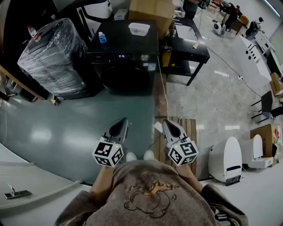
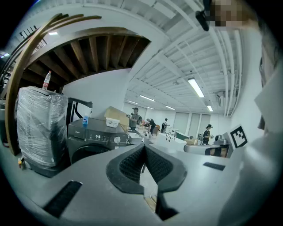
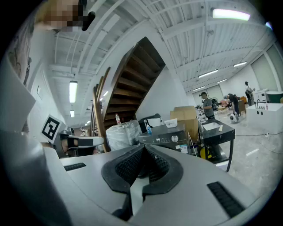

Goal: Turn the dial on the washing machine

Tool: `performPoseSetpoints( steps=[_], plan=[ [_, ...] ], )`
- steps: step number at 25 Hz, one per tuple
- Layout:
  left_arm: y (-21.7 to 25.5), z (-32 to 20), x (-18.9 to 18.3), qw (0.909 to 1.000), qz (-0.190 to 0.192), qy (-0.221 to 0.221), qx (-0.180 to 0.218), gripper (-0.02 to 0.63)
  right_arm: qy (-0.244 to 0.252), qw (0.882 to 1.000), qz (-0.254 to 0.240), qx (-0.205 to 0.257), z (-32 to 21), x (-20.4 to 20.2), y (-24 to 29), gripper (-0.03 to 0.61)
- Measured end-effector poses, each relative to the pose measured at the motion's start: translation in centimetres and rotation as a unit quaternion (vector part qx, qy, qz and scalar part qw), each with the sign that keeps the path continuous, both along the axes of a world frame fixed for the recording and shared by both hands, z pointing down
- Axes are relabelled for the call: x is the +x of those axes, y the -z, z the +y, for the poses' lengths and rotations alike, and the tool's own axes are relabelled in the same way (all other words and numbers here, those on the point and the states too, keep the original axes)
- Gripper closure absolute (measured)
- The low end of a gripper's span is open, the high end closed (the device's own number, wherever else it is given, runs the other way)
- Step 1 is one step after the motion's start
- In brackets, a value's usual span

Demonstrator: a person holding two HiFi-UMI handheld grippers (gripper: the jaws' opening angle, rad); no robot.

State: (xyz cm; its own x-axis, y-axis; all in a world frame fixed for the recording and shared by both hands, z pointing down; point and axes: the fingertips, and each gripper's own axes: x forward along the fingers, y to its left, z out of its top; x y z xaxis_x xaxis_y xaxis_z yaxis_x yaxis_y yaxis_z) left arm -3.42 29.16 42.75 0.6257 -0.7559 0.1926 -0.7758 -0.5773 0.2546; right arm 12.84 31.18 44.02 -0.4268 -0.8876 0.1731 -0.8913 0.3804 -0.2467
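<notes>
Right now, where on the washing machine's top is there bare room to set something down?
The washing machine top is bare across its front and between the blue bottle and the white tray. Crowded: the back edge, by the cardboard box.

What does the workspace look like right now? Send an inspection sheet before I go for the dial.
Surface: glossy grey floor between the person and the machine.
Job's things: washing machine; dial on its front panel, untouched.
Clutter: blue bottle and white tray on the machine's top.
Grippers: left gripper and right gripper both shut, empty, well short of the machine.
Cables: white cable runs over the floor from beside the machine.
Surroundings: wrapped appliance left of the machine, black table right, people at the back.
</notes>
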Motion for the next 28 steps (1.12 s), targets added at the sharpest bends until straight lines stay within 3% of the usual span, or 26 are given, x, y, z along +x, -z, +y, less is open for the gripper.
performPoseSetpoints(
  steps=[6, 15, 28],
  plan=[
    [-0.1, -0.3, 1.7, 1.0000, 0.000, 0.005, 0.007, 0.621, 0.017, 1.000, -0.011, 0.016, -0.5, 1.2, 0.4, 0.578],
    [-0.1, -2.6, 1.8, 0.9994, -0.002, 0.032, 0.016, 0.622, 0.024, 1.000, -0.013, 0.003, -2.9, 2.2, -1.6, 0.578],
    [-0.7, -15.8, -0.1, 0.9998, 0.000, 0.017, 0.010, 0.621, 0.018, 1.000, -0.001, -0.005, -15.6, -0.8, -1.9, 0.578]
  ],
)
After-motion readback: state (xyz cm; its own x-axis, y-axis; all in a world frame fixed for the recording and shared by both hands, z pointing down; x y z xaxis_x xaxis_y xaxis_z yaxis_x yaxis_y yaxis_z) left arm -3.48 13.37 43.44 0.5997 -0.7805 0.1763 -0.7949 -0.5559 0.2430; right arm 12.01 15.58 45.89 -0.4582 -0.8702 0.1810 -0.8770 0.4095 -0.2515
